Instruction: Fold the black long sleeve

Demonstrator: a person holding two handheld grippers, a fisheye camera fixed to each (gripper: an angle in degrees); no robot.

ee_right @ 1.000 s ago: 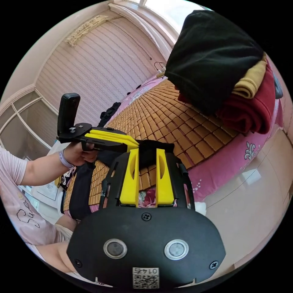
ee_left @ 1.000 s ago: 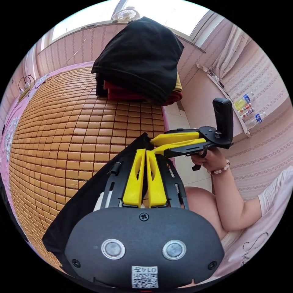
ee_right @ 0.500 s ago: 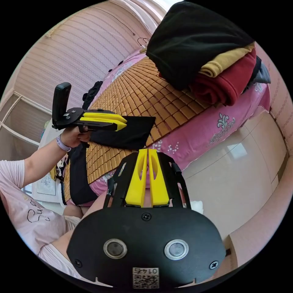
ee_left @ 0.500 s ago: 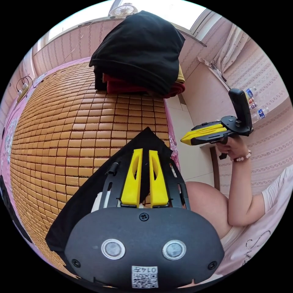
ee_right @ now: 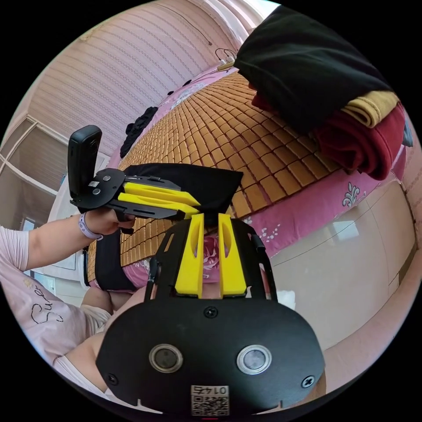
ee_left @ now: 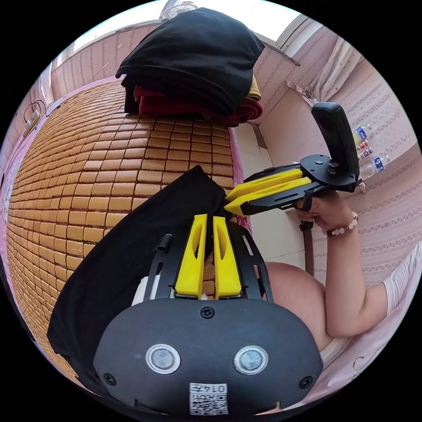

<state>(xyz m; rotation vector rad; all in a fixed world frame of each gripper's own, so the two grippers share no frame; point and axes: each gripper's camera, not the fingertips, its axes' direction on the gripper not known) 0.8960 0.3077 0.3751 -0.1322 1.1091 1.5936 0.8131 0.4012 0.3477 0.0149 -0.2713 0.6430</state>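
The black long sleeve (ee_left: 132, 246) lies partly folded on a bamboo mat (ee_left: 88, 167), near the bed's edge. My left gripper (ee_left: 206, 218) sits at the garment's near edge, its yellow jaws almost together with black cloth between the tips. My right gripper (ee_left: 229, 204) comes in from the right to the garment's corner. In the right gripper view, the right gripper (ee_right: 211, 216) has a narrow gap between its jaws, tips at the hem of the black long sleeve (ee_right: 198, 180). The left gripper (ee_right: 193, 206) pinches the same edge beside it.
A stack of folded clothes (ee_left: 193, 57), black on top of yellow and red, stands at the far end of the mat (ee_right: 211, 127). The pink bed sheet (ee_right: 307, 206) drops to a glossy floor (ee_right: 343, 272). Bottles (ee_left: 365, 149) stand on a wall shelf. The person's knee (ee_left: 294, 299) is close below.
The right gripper drew away from the garment and shut, then came back to its corner with jaws slightly apart. The left gripper stayed at the garment's edge, and more black cloth now spreads on the mat.
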